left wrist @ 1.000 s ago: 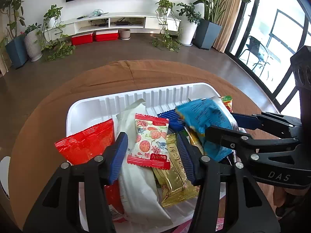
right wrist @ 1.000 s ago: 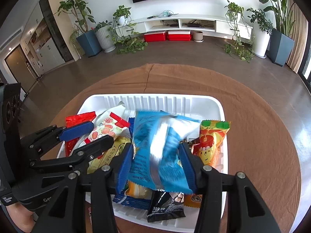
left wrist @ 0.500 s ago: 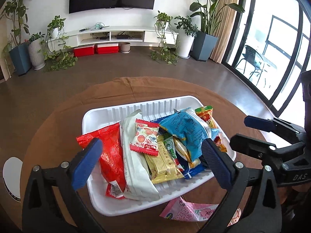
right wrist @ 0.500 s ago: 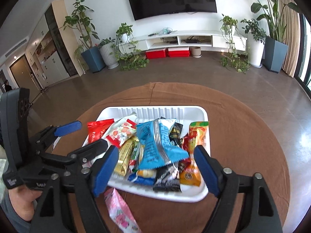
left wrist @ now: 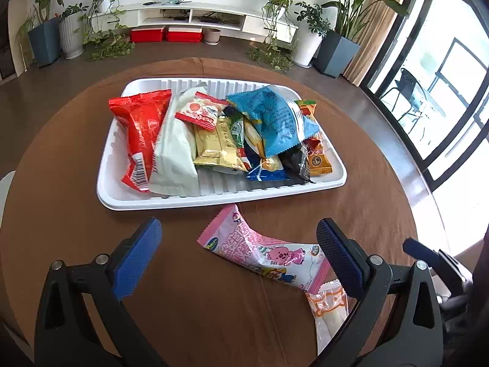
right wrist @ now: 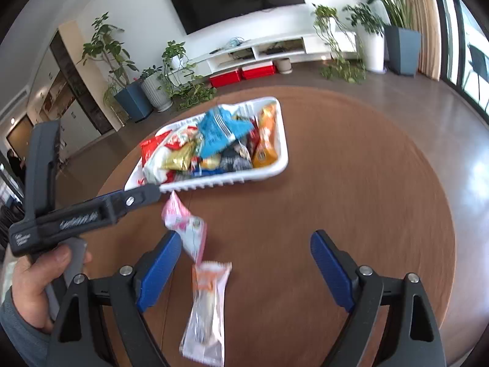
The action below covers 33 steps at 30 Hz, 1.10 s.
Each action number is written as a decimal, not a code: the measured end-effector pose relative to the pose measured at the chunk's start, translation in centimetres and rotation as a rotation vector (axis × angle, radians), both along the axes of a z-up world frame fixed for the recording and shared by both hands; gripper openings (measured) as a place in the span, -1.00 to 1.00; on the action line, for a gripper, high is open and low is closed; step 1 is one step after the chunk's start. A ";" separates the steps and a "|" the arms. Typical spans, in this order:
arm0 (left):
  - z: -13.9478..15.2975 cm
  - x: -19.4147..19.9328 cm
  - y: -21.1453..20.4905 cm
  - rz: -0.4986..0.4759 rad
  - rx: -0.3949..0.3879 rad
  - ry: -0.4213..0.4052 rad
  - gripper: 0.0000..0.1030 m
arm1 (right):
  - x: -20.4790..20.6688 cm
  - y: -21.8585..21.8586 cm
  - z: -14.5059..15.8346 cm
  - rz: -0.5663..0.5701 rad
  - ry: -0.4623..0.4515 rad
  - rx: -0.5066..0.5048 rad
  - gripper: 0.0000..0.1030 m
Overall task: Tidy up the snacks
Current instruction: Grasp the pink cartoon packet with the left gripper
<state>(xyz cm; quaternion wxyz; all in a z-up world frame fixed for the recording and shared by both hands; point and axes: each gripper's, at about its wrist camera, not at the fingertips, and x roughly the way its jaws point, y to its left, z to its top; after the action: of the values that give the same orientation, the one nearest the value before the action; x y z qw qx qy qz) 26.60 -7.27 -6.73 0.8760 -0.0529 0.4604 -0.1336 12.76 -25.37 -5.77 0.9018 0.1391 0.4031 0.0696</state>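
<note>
Nearest, the left hand-held gripper [left wrist: 238,244] is seen spread wide over the brown bench [left wrist: 366,202], nothing between its blue pads. Its jaws have just been opening. A pink snack packet [left wrist: 259,247] lies flat on the bench between the pads, touched by neither as far as can be seen. A pale orange-printed packet [left wrist: 328,309] lies just behind the pink one, by the right-hand finger, partly hidden by it.

The right hand-held gripper [right wrist: 243,267] is likewise wide and empty; its jaws have just been opening further. The same two packets are seen at its left pad, the pink one [right wrist: 186,223] apparently just off the pad, though the frame is blurred. Bare bench is open between its fingers and out to the round rim at right.

Farther out, the white tray [left wrist: 214,200] sits near the bench centre, its near edge just beyond the pink packet. It is piled with snacks: a red packet [left wrist: 140,128] at left, a white one [left wrist: 174,153], a gold one [left wrist: 218,145], a blue bag [left wrist: 272,119] on top, an orange one [left wrist: 316,156] at right. Open bench is left all around the tray.

In the right view, a person's hand [right wrist: 42,278] is closed on the left tool's grip.
</note>
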 end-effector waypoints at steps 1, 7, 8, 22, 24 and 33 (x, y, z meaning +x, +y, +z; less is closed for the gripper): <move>-0.4 0.1 -0.7 0.007 0.016 0.016 0.99 | -0.6 -0.2 -0.4 -0.005 0.009 0.008 0.72; -2.8 0.7 -3.6 0.019 0.109 0.083 0.99 | -2.6 -1.3 -1.6 -0.019 0.026 0.046 0.72; -3.2 0.8 -3.8 0.019 0.123 0.091 0.99 | -2.8 -1.4 -1.7 -0.020 0.024 0.047 0.72; -4.8 -1.3 -2.7 -0.023 0.187 0.119 0.68 | -4.0 -0.4 -2.2 0.010 0.014 0.049 0.72; -4.9 -1.4 -2.9 -0.034 0.193 0.119 0.57 | -4.3 0.0 -2.3 0.017 0.019 0.042 0.72; -4.9 -1.2 -3.1 -0.072 0.240 0.093 0.04 | -5.4 1.2 -3.0 0.031 0.040 0.020 0.71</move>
<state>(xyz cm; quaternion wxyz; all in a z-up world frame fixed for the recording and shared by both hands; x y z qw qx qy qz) 25.36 -10.41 -11.63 0.8484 0.0627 0.5147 -0.1063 7.38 -24.19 -8.75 0.8910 0.1429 0.4225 0.0848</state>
